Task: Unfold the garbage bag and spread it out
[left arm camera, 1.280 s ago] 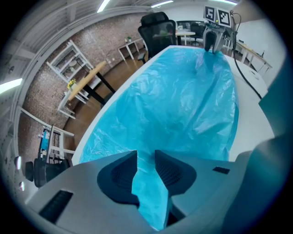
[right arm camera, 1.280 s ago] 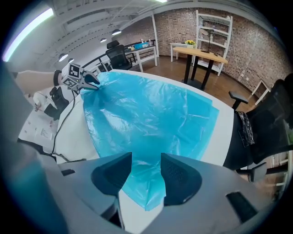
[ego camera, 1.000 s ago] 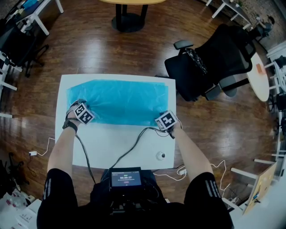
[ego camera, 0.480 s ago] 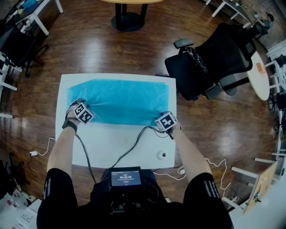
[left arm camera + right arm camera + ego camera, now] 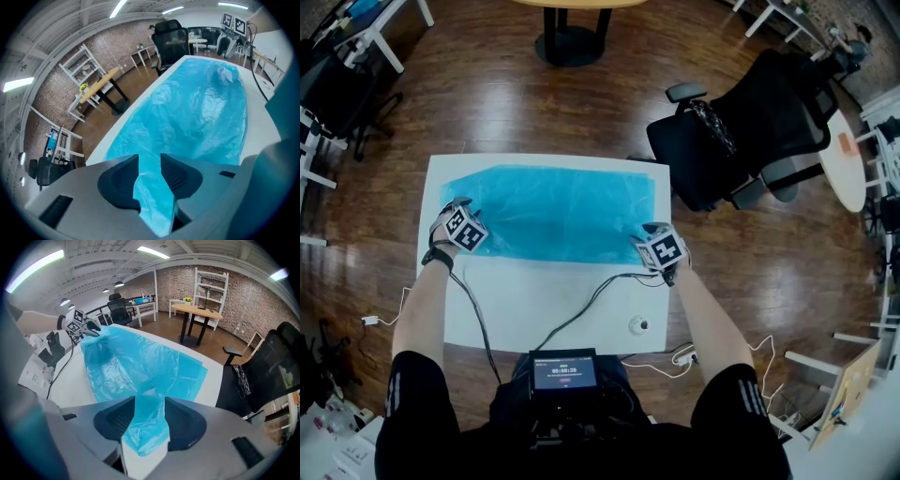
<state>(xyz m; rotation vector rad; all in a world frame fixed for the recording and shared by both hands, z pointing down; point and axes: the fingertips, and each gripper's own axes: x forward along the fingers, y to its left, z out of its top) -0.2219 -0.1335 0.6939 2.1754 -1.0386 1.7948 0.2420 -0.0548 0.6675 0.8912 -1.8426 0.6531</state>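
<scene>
Bag: we are seeing the blue garbage bag (image 5: 553,211) lying spread on the white table (image 5: 544,300), with no print showing.
Left gripper (image 5: 150,161): jaws have just been opening slightly and are pinching the bag's near-left corner.
Right gripper (image 5: 149,411): we are pinching the near-right corner.
Writing: the screen (image 5: 564,373) digits are too small to read.

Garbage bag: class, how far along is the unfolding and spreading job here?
Done: the garbage bag lies unfolded, flat across the white table. In hand: left hand-held gripper, whose jaws have just been opening, and right hand-held gripper each pinch a near corner. Remaining: probably smoothing wrinkles and letting go.

Bag (image 5: 558,211) on tbl (image 5: 516,291), chair (image 5: 769,122) back-R of it.
</scene>
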